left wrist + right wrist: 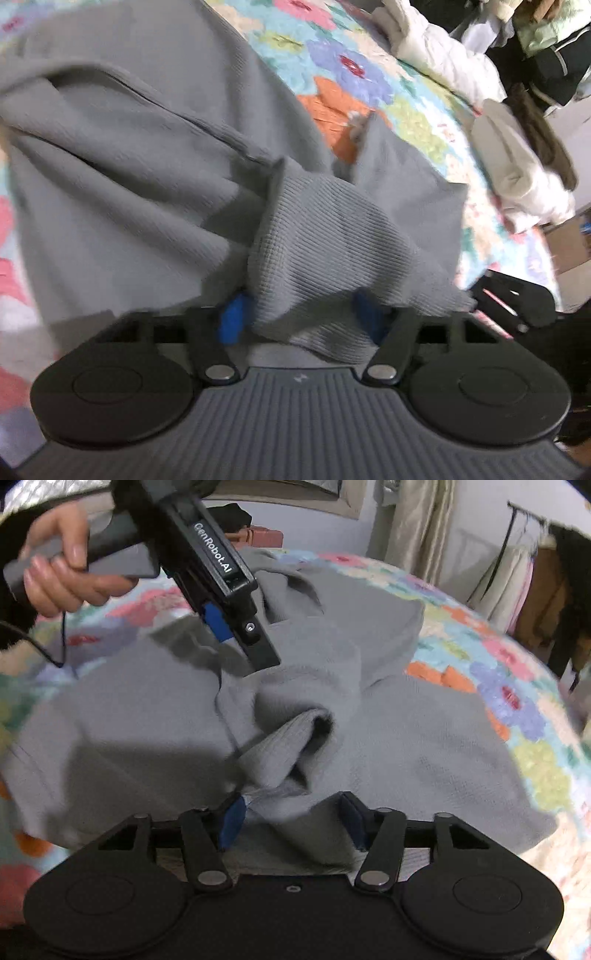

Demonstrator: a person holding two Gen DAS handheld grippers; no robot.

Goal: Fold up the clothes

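Grey sweater (147, 155) bunches between both part-open grippers' fingers (pad contact hidden); left gripper (303, 314), right gripper (291, 819).

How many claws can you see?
2. The right claw sits at the bottom of the right wrist view, over the grey sweater; the left claw reaches in from upper left, held by a hand.

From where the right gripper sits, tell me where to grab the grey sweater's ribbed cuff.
Take the ribbed cuff by its open end, where the folded edge humps up off the grey sweater. Bring the right gripper straight ahead and down, one blue pad each side of that ridge. I judge the raised fold gives more bite than flat cloth.
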